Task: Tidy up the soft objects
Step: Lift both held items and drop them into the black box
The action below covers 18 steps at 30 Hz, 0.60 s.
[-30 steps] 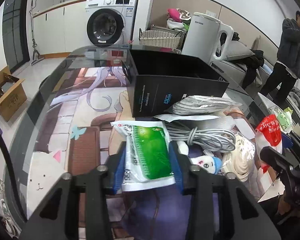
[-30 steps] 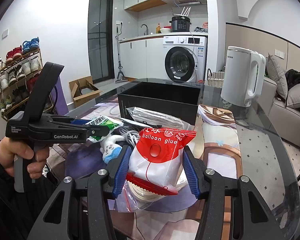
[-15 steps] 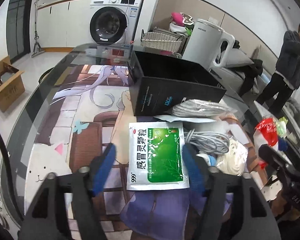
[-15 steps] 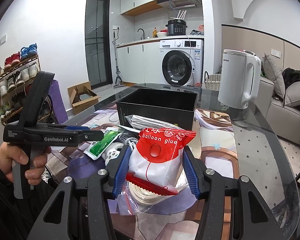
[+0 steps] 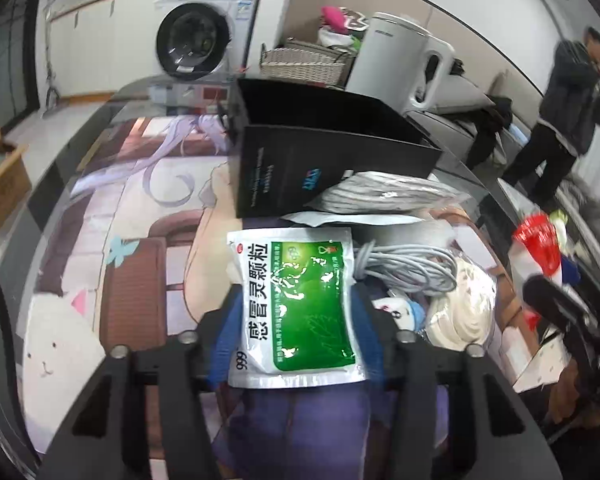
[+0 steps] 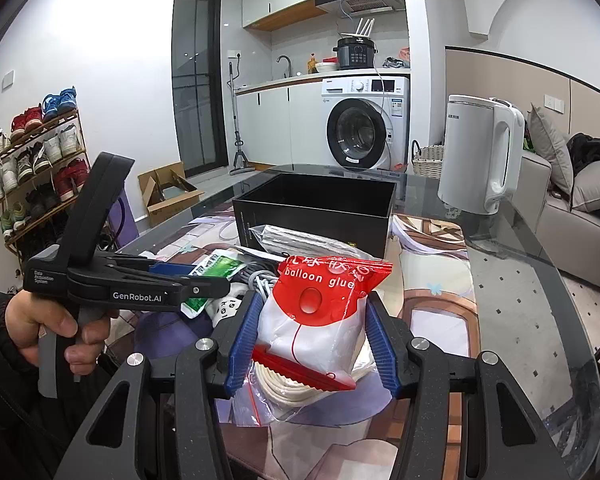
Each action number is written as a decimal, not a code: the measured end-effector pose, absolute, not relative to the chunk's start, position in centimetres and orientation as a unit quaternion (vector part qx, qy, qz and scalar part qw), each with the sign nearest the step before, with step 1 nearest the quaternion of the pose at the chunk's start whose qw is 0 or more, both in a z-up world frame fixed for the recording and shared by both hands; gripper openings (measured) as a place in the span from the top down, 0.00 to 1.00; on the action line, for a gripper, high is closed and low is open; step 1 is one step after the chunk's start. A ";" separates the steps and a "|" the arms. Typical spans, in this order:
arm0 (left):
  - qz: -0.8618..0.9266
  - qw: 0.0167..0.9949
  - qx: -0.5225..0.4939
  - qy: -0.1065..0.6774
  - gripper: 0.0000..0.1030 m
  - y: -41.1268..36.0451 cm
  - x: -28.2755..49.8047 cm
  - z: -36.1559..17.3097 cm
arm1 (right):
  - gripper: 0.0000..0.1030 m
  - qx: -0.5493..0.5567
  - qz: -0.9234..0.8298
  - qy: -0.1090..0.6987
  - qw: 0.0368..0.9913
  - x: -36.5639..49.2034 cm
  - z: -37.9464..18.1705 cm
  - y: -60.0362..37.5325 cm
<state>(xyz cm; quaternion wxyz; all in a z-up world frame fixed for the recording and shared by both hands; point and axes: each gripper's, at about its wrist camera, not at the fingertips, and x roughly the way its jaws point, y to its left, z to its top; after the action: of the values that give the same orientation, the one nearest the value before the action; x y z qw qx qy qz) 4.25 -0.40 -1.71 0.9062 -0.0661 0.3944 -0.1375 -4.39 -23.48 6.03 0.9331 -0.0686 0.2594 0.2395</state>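
My left gripper (image 5: 294, 336) is shut on a green and white medicine pouch (image 5: 298, 304) and holds it over the table; the pouch also shows in the right wrist view (image 6: 214, 270). My right gripper (image 6: 310, 344) is shut on a red and white "balloon glue" bag (image 6: 320, 312), lifted above the pile; it also shows in the left wrist view (image 5: 538, 250). An open black box (image 5: 320, 160) stands behind the pile and shows in the right wrist view (image 6: 320, 210).
On the glass table (image 6: 520, 300) lie a grey coiled cable (image 5: 412, 270), a bag of white cord (image 5: 460, 312), a small plush toy (image 5: 400, 312) and a silver packet (image 5: 384, 194). A white kettle (image 6: 476, 164) stands at the back right. A person (image 5: 568, 96) stands beyond the table.
My left gripper opened half a second ago with the pouch lying flat, and has now closed on it again, gripping its sides. My right gripper stays shut on the red bag.
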 end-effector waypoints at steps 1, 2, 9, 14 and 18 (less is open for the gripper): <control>-0.139 0.908 -0.062 0.392 0.58 -0.5 4.1 -1.5 | 0.49 -0.068 0.239 0.259 0.933 -4.3 6.0 -23.5; -0.140 0.908 -0.059 0.390 0.59 -0.5 3.9 -1.4 | 0.49 -0.068 0.239 0.259 0.933 -4.3 6.0 -23.5; -0.138 0.911 -0.065 0.384 0.62 0.2 2.6 -0.6 | 0.49 -0.064 0.240 0.256 0.934 -4.3 6.3 -23.4; -0.138 0.919 -0.080 0.361 0.62 1.3 1.0 1.2 | 0.49 -0.058 0.244 0.255 0.934 -4.2 7.4 -23.6; -0.136 0.927 -0.083 0.340 0.62 1.8 1.0 3.4 | 0.49 -0.058 0.248 0.255 0.933 -3.4 8.8 -23.4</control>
<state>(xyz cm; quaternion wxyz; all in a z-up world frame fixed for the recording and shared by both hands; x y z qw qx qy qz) 0.96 1.80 3.36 0.9269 -0.0827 0.3399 -0.1358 -3.39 -23.43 8.80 0.9327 -0.0581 0.2548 0.2484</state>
